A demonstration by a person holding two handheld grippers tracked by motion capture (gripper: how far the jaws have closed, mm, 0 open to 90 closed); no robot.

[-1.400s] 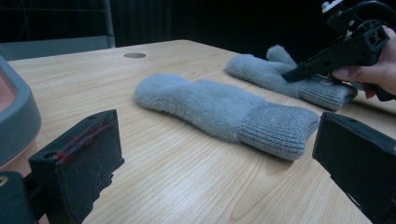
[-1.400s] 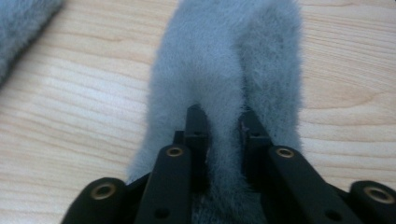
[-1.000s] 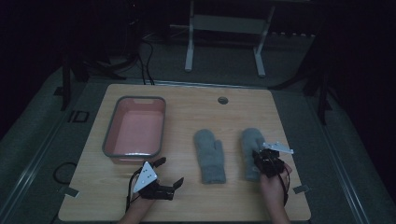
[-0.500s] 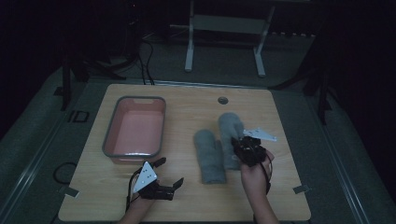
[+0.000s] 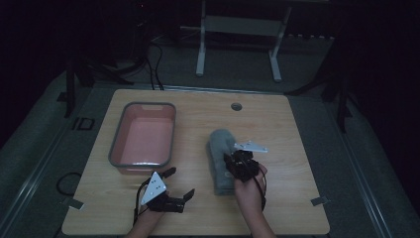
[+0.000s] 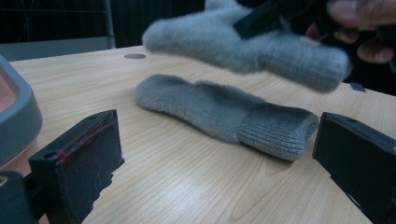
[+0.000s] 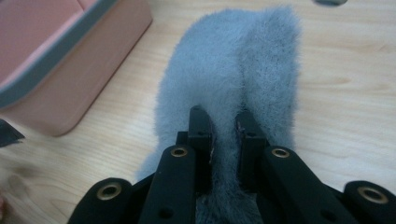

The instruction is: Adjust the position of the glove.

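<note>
Two grey fuzzy mittens. One mitten (image 6: 219, 109) lies flat on the wooden table (image 5: 292, 129), its ribbed cuff (image 5: 223, 187) toward the person. My right gripper (image 5: 239, 163) is shut on the second mitten (image 5: 221, 141) and holds it just above the first one, so the two overlap in the high view. In the right gripper view the jaws (image 7: 222, 116) pinch the fur of the held mitten (image 7: 233, 60). The left gripper view has that mitten (image 6: 261, 46) hanging in the air. My left gripper (image 5: 181, 182) rests open near the table's front edge, with nothing between its fingers (image 6: 77, 158).
A pink tray with a grey rim (image 5: 115, 144) stands at the left of the table, empty, close to the left gripper; its wall (image 7: 56, 70) is left of the held mitten. A small round grommet (image 5: 236, 106) sits near the far edge. Bare wood lies to the right.
My right gripper has carried its mitten leftward from the table's right side to above the other mitten. The left gripper has stayed in place.
</note>
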